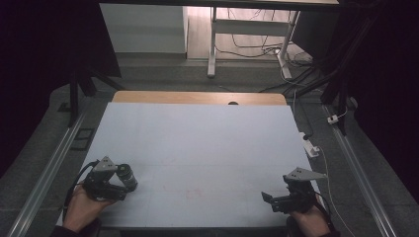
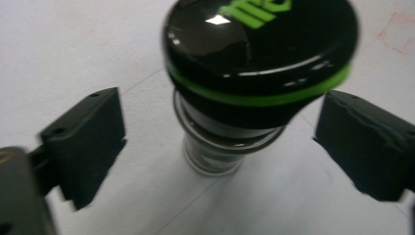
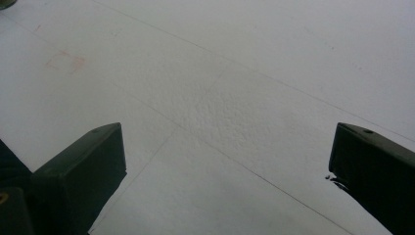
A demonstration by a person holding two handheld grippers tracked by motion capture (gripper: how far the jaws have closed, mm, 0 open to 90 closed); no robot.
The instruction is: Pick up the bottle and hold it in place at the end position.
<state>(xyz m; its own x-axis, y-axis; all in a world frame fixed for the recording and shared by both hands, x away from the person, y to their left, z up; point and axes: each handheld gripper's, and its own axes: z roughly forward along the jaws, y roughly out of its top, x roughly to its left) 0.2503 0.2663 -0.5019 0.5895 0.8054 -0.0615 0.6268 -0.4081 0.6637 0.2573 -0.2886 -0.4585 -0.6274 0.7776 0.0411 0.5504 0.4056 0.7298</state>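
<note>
- The table (image 1: 197,143) has a big white top. Its middle and far side are bare, so there is lots of room to move there.
- The bottle (image 1: 126,176) stands near the left edge of the table, close to the near left corner. It is well away from the far edge.
- The left gripper (image 1: 120,186) sits at that same corner, right by the bottle. Its jaws are spread wide, one on each side of the bottle, and they do not touch it.
- The right gripper (image 1: 269,201) is near the near right corner, well apart from the bottle. Its jaws are spread wide too, with just white table between them.
- In the left gripper view the bottle (image 2: 235,98) has a shiny black cap with a green ring around it. Green letters sit on top, but they are cut off and I cannot read them.
- Below the cap the bottle gets thinner and looks like clear glass.
- A faint red square mark (image 3: 64,61) is on the table top.
</note>
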